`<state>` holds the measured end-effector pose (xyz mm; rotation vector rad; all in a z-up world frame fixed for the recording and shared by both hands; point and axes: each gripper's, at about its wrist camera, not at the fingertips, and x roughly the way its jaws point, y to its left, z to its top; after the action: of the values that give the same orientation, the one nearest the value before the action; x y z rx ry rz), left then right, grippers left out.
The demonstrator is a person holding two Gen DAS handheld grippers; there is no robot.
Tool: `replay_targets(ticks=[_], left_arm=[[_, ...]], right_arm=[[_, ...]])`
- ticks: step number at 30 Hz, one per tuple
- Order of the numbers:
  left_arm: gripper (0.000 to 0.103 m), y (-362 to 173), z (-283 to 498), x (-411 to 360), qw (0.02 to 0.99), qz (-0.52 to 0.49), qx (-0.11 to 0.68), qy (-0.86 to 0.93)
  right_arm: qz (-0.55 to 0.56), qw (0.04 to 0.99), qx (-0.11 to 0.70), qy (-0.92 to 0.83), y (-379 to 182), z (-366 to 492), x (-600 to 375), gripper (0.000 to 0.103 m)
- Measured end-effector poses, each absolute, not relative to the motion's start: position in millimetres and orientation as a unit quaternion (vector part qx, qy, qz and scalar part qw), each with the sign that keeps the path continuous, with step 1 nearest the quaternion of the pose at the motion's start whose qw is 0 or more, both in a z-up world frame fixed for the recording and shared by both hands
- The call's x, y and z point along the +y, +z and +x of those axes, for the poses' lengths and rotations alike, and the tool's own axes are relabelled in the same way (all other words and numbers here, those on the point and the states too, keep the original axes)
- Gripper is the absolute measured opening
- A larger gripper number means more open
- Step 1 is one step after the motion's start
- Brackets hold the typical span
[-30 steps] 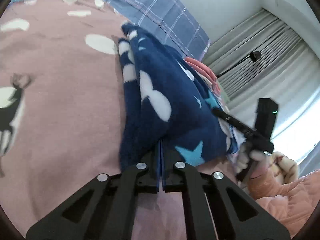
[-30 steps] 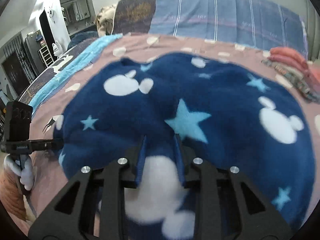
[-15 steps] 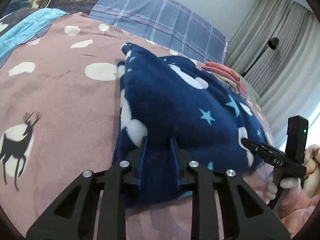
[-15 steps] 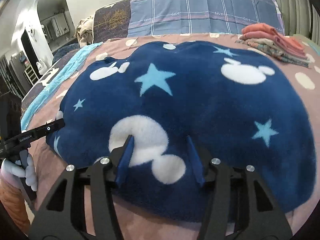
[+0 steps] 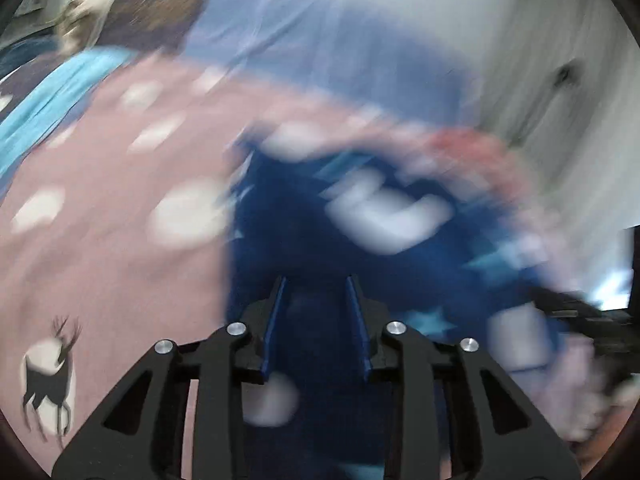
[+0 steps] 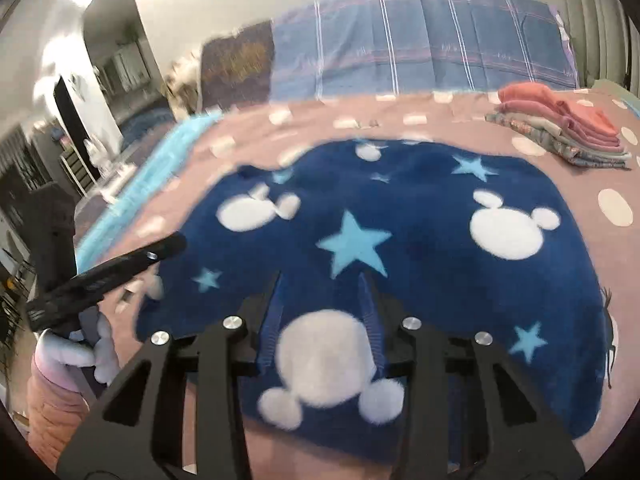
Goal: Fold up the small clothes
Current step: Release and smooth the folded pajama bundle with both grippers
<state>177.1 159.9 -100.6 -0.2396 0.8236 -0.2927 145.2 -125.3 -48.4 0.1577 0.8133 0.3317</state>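
A navy fleece garment [image 6: 400,240], printed with white mouse heads and pale blue stars, lies spread flat on the pink spotted bedspread [image 6: 460,116], filling the middle of the right wrist view. The right gripper [image 6: 324,280] hangs over its near edge with both blue fingers [image 6: 272,312] parted, a white mouse head showing in the gap; nothing is pinched between them. The left gripper [image 5: 316,280] is likewise released, its 2 fingers spread over the dark fleece [image 5: 296,232] at the garment's left side; this view is heavily smeared, so whether the tips touch the cloth cannot be told. In the right wrist view the left tool shows as a black bar at the garment's left edge, held by a gloved hand [image 6: 68,356]. Well apart, at the bedspread's far right, sits a neat stack of folded clothes [image 6: 560,128] in coral and grey. A blue plaid pillow [image 6: 420,40] lies along the head of the bed.
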Motion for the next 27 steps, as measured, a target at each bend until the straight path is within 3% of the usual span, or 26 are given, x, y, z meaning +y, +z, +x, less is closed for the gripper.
replay_targets(ticks=[2, 3, 7, 10, 13, 14, 16, 17, 20, 24, 27], left_arm=[[0.034, -106.8, 172.0, 170.6, 0.900, -0.155, 0.372, -0.164], [0.034, -104.1, 169.7, 174.2, 0.899, -0.163, 0.373, -0.165], [0.033, -89.1, 169.2, 169.2, 0.900, -0.143, 0.379, -0.162], [0.033, -53.9, 182.7, 161.7, 0.908, -0.147, 0.338, -0.198], [0.041, -35.6, 210.4, 152.2, 0.919, -0.126, 0.315, -0.199], [0.048, -44.7, 226.7, 147.1, 0.916, -0.110, 0.337, -0.186], [0.050, -85.8, 257.5, 140.7, 0.898, -0.068, 0.411, -0.138], [0.050, -108.5, 265.0, 142.8, 0.889, -0.085, 0.428, -0.140], [0.050, -98.4, 252.4, 150.9, 0.898, -0.093, 0.406, -0.139], [0.049, -99.6, 248.1, 142.5, 0.904, -0.071, 0.401, -0.132], [0.049, -100.7, 248.4, 144.5, 0.902, -0.081, 0.401, -0.137]], right_arm=[[0.109, 0.874, 0.449, 0.151, -86.1, 163.1, -131.9, 0.050], [0.117, 0.888, 0.414, 0.163, -91.8, 156.6, -136.8, 0.050], [0.105, 0.882, 0.426, 0.171, -70.1, 159.0, -137.0, 0.051], [0.127, 0.893, 0.393, 0.177, -32.3, 182.5, -147.5, 0.051], [0.122, 0.911, 0.365, 0.148, -19.6, 215.2, -148.3, 0.051], [0.131, 0.900, 0.390, 0.146, -31.7, 232.7, -146.8, 0.051], [0.135, 0.864, 0.467, 0.132, -82.5, 262.4, -143.4, 0.051], [0.125, 0.882, 0.433, 0.140, -89.3, 259.3, -143.2, 0.050], [0.083, 0.890, 0.429, 0.129, -75.7, 250.5, -132.4, 0.052], [0.122, 0.881, 0.440, 0.123, -53.8, 261.1, -141.9, 0.052], [0.104, 0.909, 0.388, 0.114, -22.3, 279.4, -133.7, 0.061]])
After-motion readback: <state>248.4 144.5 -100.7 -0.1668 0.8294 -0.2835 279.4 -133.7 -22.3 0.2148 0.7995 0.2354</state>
